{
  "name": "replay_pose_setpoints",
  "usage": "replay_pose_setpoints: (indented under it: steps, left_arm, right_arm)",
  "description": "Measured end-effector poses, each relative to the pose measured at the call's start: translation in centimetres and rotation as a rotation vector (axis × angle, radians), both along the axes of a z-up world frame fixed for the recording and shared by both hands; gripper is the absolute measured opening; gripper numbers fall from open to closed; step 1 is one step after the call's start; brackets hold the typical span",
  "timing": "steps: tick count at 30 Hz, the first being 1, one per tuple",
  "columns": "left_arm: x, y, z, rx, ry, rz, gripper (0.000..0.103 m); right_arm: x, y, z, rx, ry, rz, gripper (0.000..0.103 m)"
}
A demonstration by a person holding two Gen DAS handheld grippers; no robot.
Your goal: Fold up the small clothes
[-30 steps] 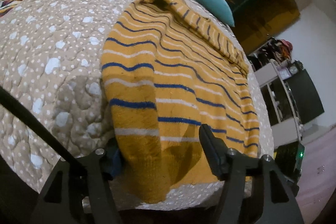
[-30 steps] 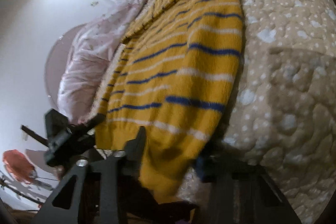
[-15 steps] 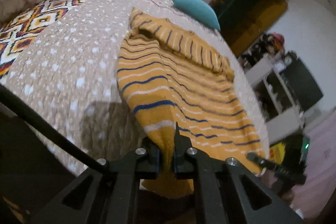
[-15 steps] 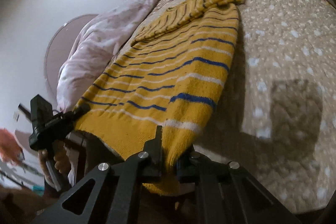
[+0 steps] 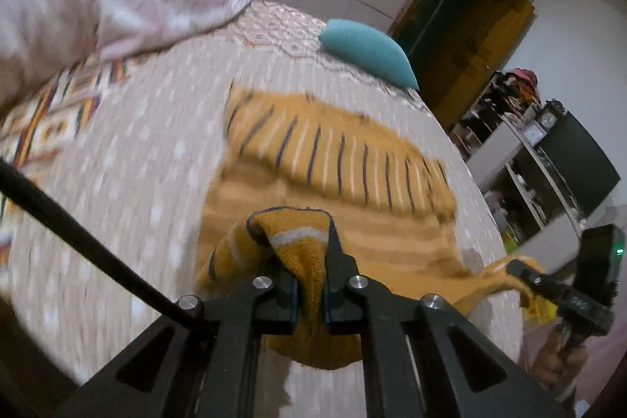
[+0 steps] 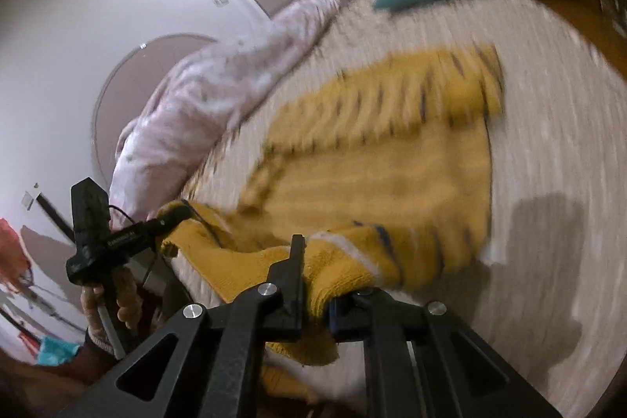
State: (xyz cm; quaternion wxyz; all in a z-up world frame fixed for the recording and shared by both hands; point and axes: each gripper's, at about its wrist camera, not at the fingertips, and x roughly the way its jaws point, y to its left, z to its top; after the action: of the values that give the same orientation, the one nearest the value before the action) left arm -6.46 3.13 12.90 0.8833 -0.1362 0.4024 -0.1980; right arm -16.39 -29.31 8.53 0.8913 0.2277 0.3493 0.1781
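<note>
Since half a second earlier, both claws had carried the sweater's (image 5: pixel 352 253) hem up and forward over its body toward the folded striped sleeve; before, the hem hung at the near edge of the bed (image 5: pixel 129 190). Left claw (image 5: pixel 311 285) was pressed together on a bunched hem corner; right claw (image 6: pixel 313 285) likewise pinched the opposite corner. The sweater lay on the quilted bed, hem raised off it. Motion blur smeared the stripes and the quilt's dots. The pink blanket (image 6: pixel 219 96) ran out of frame; the teal pillow (image 5: pixel 364 53) sat beyond the sweater.
</note>
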Motion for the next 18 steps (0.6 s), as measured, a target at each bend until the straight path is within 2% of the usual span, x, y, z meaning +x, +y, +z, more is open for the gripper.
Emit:
replay_pose_setpoints:
  steps: [2,4,8,9,13,15,17,18]
  left_arm:
    - [5.0,-1.1,0.0,0.000,0.020,0.023,0.008]
    - [8.4,-2.1,-0.5,0.007,0.048,0.044,0.008]
    - [15.1,-4.4,-3.1,0.063,0.130,0.076,0.008]
    - [15.7,-4.5,-3.6,0.068,0.143,0.078,0.008]
    - [18.0,-5.1,-5.1,0.072,0.187,0.063,0.009]
    - [19.1,-4.9,-5.1,0.011,0.209,0.047,0.011]
    - [19.8,-4.4,-4.9,-0.061,0.229,0.036,0.022]
    - [20.3,-4.1,-4.8,-0.106,0.239,0.029,0.033]
  right_arm:
    - [3.6,-0.5,1.0,-0.001,-0.012,-0.022,0.010]
    - [8.1,-1.3,1.3,-0.029,-0.012,-0.075,0.010]
    - [14.7,-2.2,-0.1,-0.053,0.037,-0.138,0.010]
    - [16.7,-2.4,-1.0,-0.058,0.068,-0.151,0.010]
    - [20.7,-3.6,-3.3,-0.039,0.141,-0.156,0.011]
    - [22.3,-4.4,-4.1,-0.018,0.169,-0.159,0.013]
    - [23.4,-5.6,-5.0,0.039,0.196,-0.175,0.020]
    - [24.4,-6.5,-5.7,0.093,0.222,-0.187,0.024]
